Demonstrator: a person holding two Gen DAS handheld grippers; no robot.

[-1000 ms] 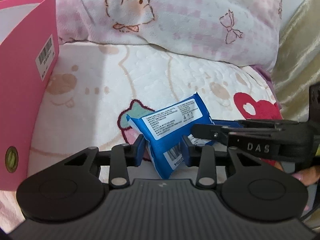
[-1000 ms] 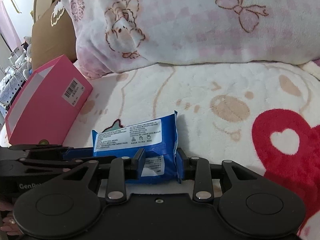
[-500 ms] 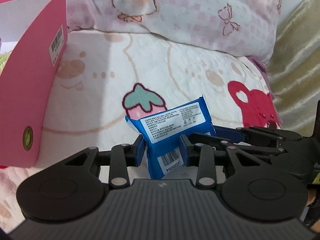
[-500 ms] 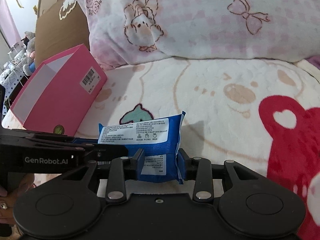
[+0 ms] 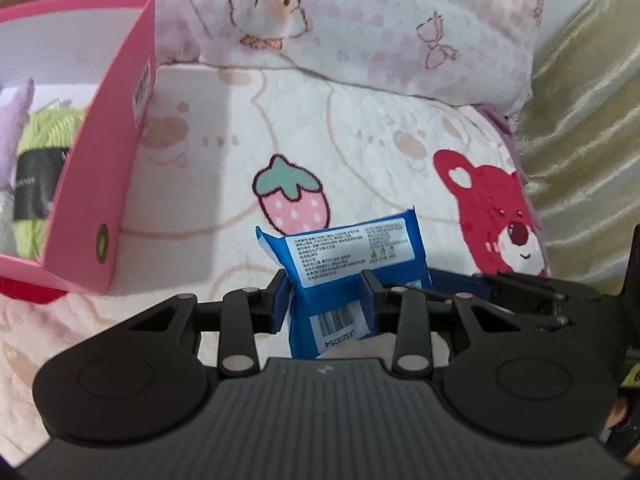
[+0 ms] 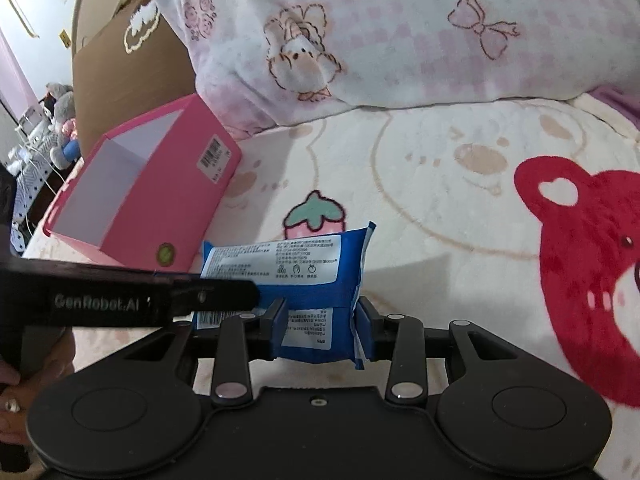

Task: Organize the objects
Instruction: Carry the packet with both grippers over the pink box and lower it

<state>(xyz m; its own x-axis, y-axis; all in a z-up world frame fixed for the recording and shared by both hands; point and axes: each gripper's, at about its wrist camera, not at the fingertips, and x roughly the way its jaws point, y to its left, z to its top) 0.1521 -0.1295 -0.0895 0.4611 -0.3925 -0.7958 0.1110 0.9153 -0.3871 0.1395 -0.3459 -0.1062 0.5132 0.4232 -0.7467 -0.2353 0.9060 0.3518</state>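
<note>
One blue packet and one pink box are seen, with two grippers — the left gripper and the right gripper — each clamped on the packet. The packet is held low in the centre of both frames, above the blanket. The box is placed at the left of both frames — a green yarn ball is seen inside it.

blue packet — white label up, raised above blanket | pink box — open, left
</note>
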